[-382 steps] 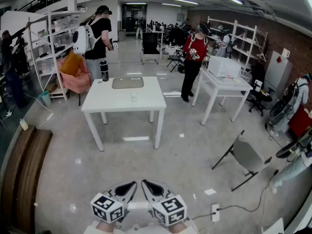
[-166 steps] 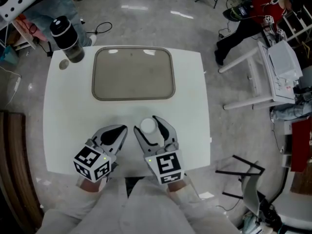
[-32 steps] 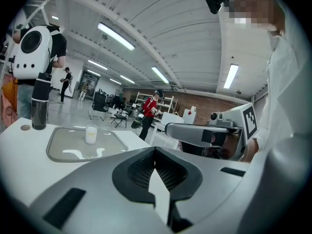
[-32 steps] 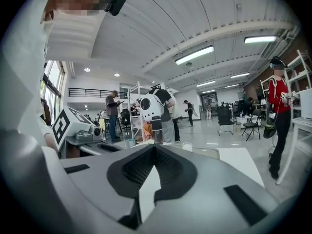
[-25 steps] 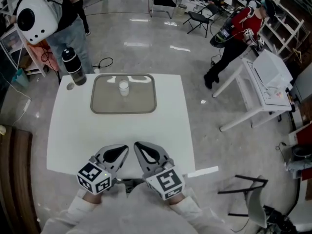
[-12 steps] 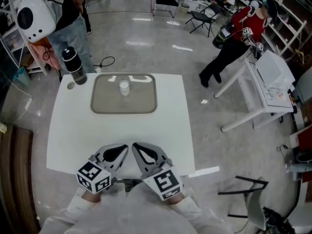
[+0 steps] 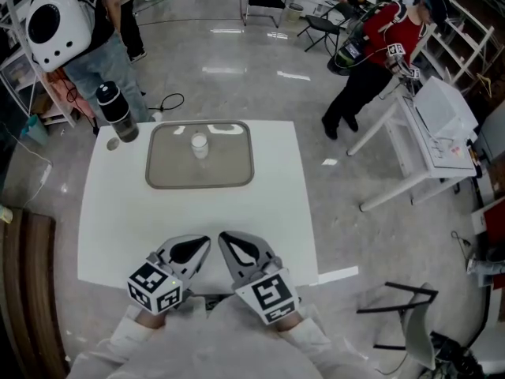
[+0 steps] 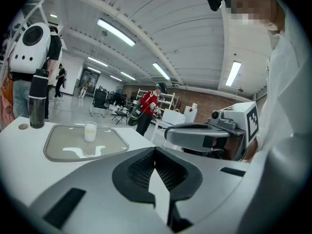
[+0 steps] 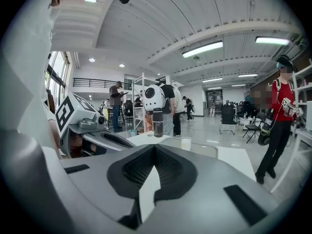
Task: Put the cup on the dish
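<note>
The cup (image 7: 200, 144) is a small, pale, translucent cylinder standing upright on the dish (image 7: 170, 181), toward its far edge. Whether it is glass or plastic is hard to tell from here. The dish is a shallow rounded-rectangle tray, dull grey-beige with a raised rim, and light glints off its far side.

Both grippers hang over the near edge of the table, well apart from the cup. The left gripper (image 7: 201, 243) has its smooth grey jaws closed together, the ribbed black pads meeting with nothing between them. The right gripper (image 7: 225, 239) is the same: jaws pressed together and empty.

The table (image 7: 260, 204) is a plain, matte white square. A dark cylindrical bottle (image 7: 116, 110) stands at its far left corner, just beside the dish.

Around it lies a polished grey floor (image 7: 237, 61) that mirrors the ceiling lights. A person in a red top (image 7: 379, 46) stands near a second white table (image 7: 430, 136), and a folding chair (image 7: 410, 322) sits at the lower right.
</note>
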The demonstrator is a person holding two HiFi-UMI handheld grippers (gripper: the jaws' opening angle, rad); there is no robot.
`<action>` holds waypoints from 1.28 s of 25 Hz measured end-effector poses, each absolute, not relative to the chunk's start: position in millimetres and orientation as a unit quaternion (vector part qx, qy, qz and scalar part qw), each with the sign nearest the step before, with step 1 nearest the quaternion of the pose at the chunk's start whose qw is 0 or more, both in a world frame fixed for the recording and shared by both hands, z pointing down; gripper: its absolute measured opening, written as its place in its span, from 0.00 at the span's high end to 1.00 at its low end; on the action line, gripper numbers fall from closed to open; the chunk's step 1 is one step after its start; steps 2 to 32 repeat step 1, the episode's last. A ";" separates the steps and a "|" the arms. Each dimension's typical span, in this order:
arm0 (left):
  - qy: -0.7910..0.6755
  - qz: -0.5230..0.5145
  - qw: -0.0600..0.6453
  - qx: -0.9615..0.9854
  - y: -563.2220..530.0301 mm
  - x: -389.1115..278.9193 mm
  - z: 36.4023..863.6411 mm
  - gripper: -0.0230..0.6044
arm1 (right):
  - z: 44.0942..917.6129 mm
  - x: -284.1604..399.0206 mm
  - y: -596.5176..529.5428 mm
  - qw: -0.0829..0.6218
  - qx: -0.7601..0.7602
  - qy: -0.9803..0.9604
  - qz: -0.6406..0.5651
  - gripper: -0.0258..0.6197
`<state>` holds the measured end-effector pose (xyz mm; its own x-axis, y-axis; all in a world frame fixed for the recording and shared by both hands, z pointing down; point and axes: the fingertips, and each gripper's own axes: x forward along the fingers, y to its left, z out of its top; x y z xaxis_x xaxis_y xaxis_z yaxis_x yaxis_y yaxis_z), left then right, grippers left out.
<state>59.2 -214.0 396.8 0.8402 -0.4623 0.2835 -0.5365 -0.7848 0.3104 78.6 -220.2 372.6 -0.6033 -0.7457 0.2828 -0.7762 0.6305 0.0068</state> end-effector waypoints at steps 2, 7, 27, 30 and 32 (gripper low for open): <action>-0.263 0.098 0.193 0.940 -213.4 60.7 398.0 0.97 | 373.8 79.6 -220.3 0.133 0.426 -0.893 0.059 0.94; -0.263 0.098 0.193 0.940 -213.4 60.7 398.0 0.97 | 373.8 79.6 -220.3 0.133 0.426 -0.893 0.059 0.94; -0.263 0.098 0.193 0.940 -213.4 60.7 398.0 0.97 | 373.8 79.6 -220.3 0.133 0.426 -0.893 0.059 0.94; -0.263 0.098 0.193 0.940 -213.4 60.7 398.0 0.97 | 373.8 79.6 -220.3 0.133 0.426 -0.893 0.059 0.94; -0.263 0.098 0.193 0.940 -213.4 60.7 398.0 0.97 | 373.8 79.6 -220.3 0.133 0.426 -0.893 0.059 0.94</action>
